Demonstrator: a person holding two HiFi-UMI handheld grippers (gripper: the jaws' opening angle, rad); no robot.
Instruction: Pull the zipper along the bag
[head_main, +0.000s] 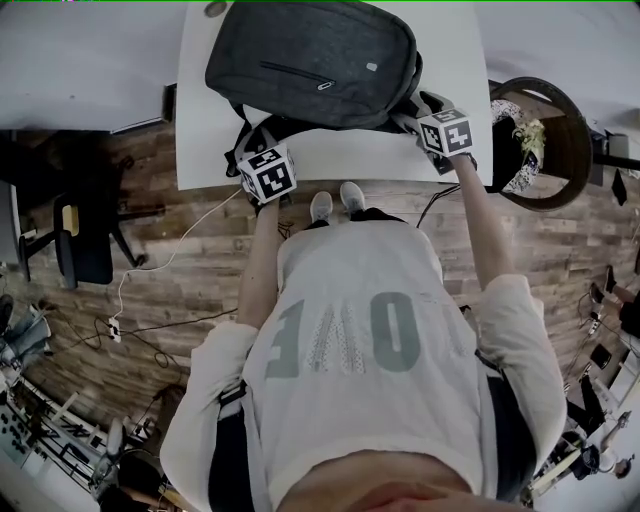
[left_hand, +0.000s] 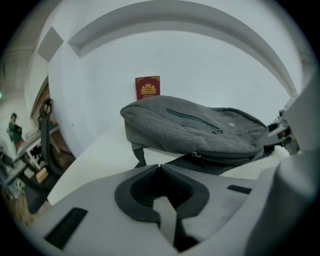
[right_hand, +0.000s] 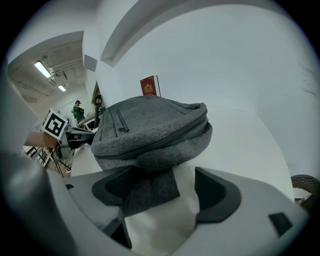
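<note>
Pressed together on nothing, the jaws of the left gripper (left_hand: 160, 167) are pointed at the zipper pull (left_hand: 196, 155) at one o'clock. The grey backpack (head_main: 310, 62) is laid on the white table (head_main: 440, 40) at twelve o'clock. Its fabric tab (right_hand: 150, 192) is straddled, ungripped, by the wide-apart jaws of the right gripper (right_hand: 164, 172), likely for bracing. The backpack appears zipped, so its contents are hidden.

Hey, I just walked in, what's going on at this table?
A person stands at a white table with a grey backpack lying on it, tongs in each hand. The left tongs are shut on nothing, short of the bag's zipper pull. The right tongs are open around a grey fabric flap at the bag's end, not pressing it. The pull isn't gripped yet.
</note>
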